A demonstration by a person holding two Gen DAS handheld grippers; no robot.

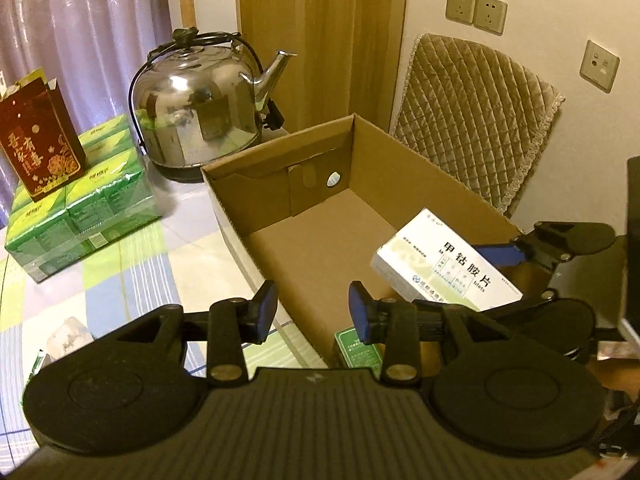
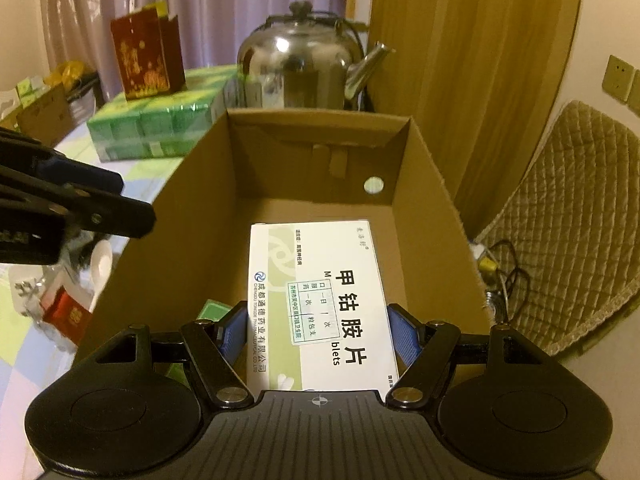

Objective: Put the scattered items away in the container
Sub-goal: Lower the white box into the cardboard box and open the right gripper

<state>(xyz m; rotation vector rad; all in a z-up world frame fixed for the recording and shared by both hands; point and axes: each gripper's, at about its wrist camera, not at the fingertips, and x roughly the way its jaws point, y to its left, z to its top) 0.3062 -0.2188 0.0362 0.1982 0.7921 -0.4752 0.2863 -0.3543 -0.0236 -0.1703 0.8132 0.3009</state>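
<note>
Left wrist view
Left gripper (image 1: 312, 308): jaws spread wide with nothing between them, poised over the near left wall of the cardboard box (image 1: 280, 204).
Right gripper (image 1: 516, 276): enters from the right, blue pads pinching the white medicine box (image 1: 444, 266).
Medicine box: held above the near right part of the carton's interior, tilted, long axis running from upper left to lower right.
Green packet (image 1: 356, 350): lies on the carton floor at the near end, partly hidden by the left gripper.
Kettle (image 1: 200, 104): stands on the table just behind the carton.
Green tissue packs (image 1: 80, 216): stacked to the left, a red gift bag (image 1: 40, 148) on top.

Right wrist view
Right gripper (image 2: 318, 338): jaws clamped on the medicine box's (image 2: 320, 300) long sides.
Medicine box: printed face up, long axis pointing straight ahead toward the carton's (image 2: 192, 208) far wall, over the interior.
Left gripper (image 2: 80, 200): at left, outside the carton wall; cannot tell its jaws here.
</note>
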